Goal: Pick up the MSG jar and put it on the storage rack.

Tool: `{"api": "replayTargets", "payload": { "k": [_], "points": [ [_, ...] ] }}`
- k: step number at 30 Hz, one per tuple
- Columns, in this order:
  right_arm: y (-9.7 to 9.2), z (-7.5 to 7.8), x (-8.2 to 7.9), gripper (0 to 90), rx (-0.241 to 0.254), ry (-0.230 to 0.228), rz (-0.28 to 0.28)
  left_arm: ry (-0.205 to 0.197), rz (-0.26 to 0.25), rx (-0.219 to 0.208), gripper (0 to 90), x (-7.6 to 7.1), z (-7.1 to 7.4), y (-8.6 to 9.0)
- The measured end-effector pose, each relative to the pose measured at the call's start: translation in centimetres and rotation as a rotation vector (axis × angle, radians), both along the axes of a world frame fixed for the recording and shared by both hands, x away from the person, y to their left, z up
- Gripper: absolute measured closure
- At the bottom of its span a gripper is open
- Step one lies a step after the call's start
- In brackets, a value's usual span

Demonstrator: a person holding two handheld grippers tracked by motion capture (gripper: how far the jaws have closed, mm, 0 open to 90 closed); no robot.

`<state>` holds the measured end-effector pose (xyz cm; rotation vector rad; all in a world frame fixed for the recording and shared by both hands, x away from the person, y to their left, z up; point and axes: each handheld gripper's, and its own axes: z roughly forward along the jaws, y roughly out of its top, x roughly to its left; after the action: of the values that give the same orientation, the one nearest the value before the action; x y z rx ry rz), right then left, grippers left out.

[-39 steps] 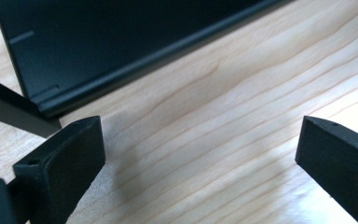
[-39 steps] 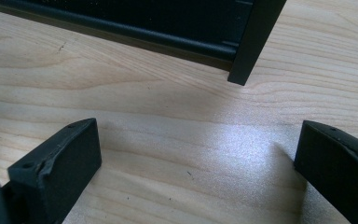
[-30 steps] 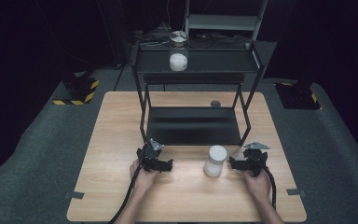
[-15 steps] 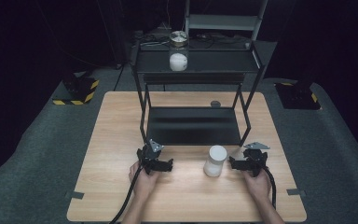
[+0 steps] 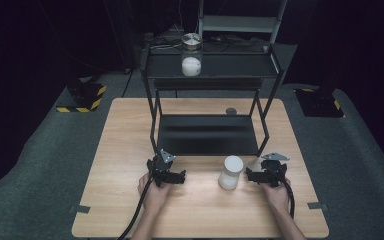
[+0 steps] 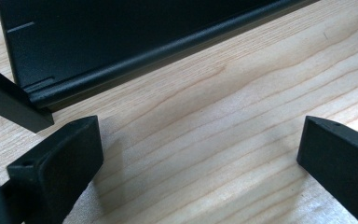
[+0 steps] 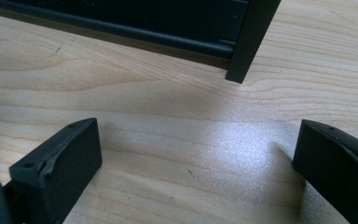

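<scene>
Roughly, left to right:

Left gripper: resting low on the wooden table in front of the black rack — jaws spread wide with bare wood between them, holding nothing.

White jar: upright on the table, between the two grippers and nearer the right one, just in front of the rack's lower shelf; nothing touches it.

Handling: likely rigid and smooth-walled, possibly slippery — weight cannot be judged. Best taken across the middle of its round body, below the lid, squeezed gently and kept upright.

Right gripper: just beside the jar, jaws wide apart, empty.

Far jar: on the rack's top shelf, well apart.
</scene>
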<state>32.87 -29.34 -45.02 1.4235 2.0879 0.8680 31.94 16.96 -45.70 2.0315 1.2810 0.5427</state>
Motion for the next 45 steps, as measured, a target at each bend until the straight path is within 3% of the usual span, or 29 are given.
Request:
{"api": "replayTargets", "payload": {
  "k": [4, 10, 26, 36, 45],
  "points": [
    [-0.2, 0.4, 0.0, 0.7, -0.003, 0.017, 0.007, 0.000, 0.000, 0.000, 0.2, 0.0, 0.0, 0.0],
    [-1.4, 0.2, -1.1, 0.5, 0.023, 0.004, 0.038, 0.000, 0.000, 0.000, 0.2, 0.0, 0.0, 0.0],
    [-4.0, -0.1, -3.2, 1.8, 0.101, 0.014, 0.220, -0.001, 0.000, -0.001, 0.2, 0.0, 0.0, 0.0],
    [-3.7, -0.3, -3.9, 2.2, 0.105, 0.009, 0.321, -0.001, 0.000, -0.001, 0.2, 0.0, 0.0, 0.0],
    [-2.9, -0.4, -3.9, 2.2, 0.123, 0.006, 0.363, -0.001, 0.001, -0.001, 0.2, 0.0, 0.0, 0.0]
  ]
}}
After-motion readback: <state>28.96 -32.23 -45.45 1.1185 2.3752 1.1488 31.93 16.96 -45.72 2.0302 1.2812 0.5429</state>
